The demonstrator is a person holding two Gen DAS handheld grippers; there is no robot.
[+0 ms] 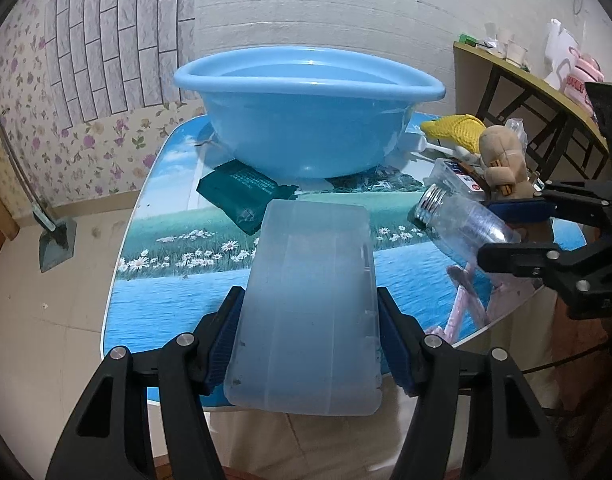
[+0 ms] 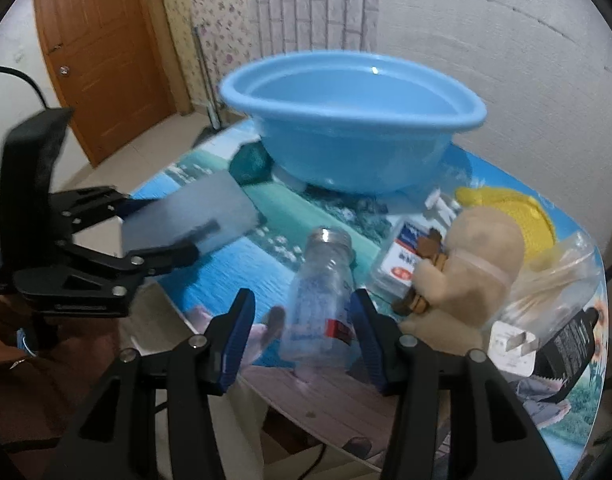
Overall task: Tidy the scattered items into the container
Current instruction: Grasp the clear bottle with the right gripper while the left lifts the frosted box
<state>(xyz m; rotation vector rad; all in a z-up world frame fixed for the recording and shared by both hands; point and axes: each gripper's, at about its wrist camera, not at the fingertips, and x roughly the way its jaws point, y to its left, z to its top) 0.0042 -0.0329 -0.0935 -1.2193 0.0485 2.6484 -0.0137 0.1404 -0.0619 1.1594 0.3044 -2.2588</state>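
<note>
The light blue basin (image 1: 306, 136) (image 2: 345, 140) stands at the far side of the picture-printed table (image 1: 178, 292). My left gripper (image 1: 309, 296) (image 2: 162, 228) is shut on a frosted plastic case (image 1: 306, 248) (image 2: 190, 212) and holds it over the table's near edge, short of the basin. My right gripper (image 2: 302, 300) (image 1: 485, 232) is shut on a clear bottle (image 2: 321, 280) (image 1: 465, 224) with a metal cap. The bottle is tilted, cap toward the basin. In the right wrist view the right pad lies against the bottle, and its clear wall by the other pad is hard to make out.
A dark green packet (image 1: 238, 196) lies against the basin's foot. Right of the bottle sit a beige plush toy (image 2: 465, 264), a yellow knitted piece (image 2: 517, 216), a small labelled box (image 2: 405, 256), a white plug (image 2: 513, 348) and a clear bag (image 2: 557, 280). A pink hanger (image 1: 461, 300) lies at the near edge.
</note>
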